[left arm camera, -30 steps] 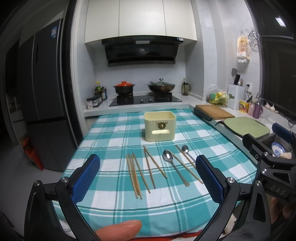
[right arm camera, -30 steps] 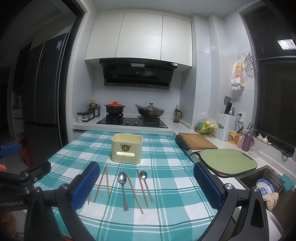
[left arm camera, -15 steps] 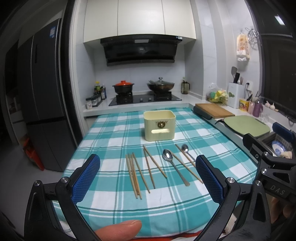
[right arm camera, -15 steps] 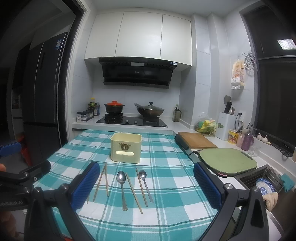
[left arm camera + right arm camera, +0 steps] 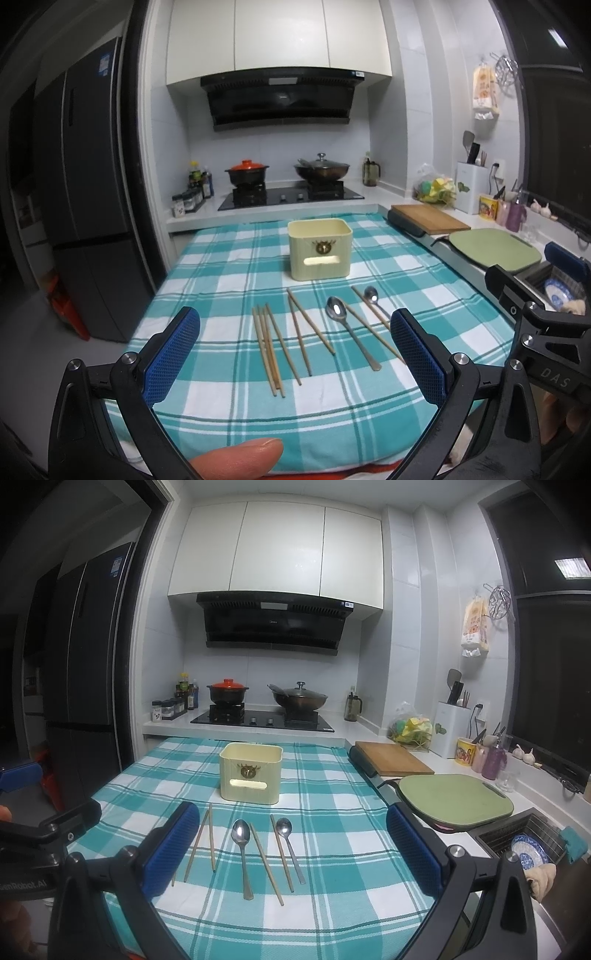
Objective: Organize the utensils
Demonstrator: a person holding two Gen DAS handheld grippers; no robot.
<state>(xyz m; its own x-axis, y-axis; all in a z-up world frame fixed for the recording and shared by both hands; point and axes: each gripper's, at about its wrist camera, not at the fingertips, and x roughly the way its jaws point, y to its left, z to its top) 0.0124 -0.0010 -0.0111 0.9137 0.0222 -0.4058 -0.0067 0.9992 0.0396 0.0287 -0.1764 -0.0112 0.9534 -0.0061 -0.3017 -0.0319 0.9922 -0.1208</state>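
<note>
Several wooden chopsticks (image 5: 271, 349) and two metal spoons, a large one (image 5: 347, 328) and a small one (image 5: 373, 299), lie in a row on the teal checked tablecloth (image 5: 229, 266). A cream utensil holder (image 5: 319, 249) stands upright behind them. In the right wrist view I see the holder (image 5: 251, 771), the large spoon (image 5: 242, 843), the small spoon (image 5: 288, 840) and the chopsticks (image 5: 207, 840). My left gripper (image 5: 295, 354) is open and empty, hovering near the table's front edge. My right gripper (image 5: 284, 849) is open and empty, beside it on the right.
A green board (image 5: 454, 797) and a wooden cutting board (image 5: 391, 758) lie on the counter at the right. A sink with a blue plate (image 5: 526, 853) is at the near right. A stove with two pots (image 5: 262, 716) is behind the table. A dark fridge (image 5: 88, 206) stands left.
Both views have drifted very slightly; the utensils and holder have not moved and both grippers stay open.
</note>
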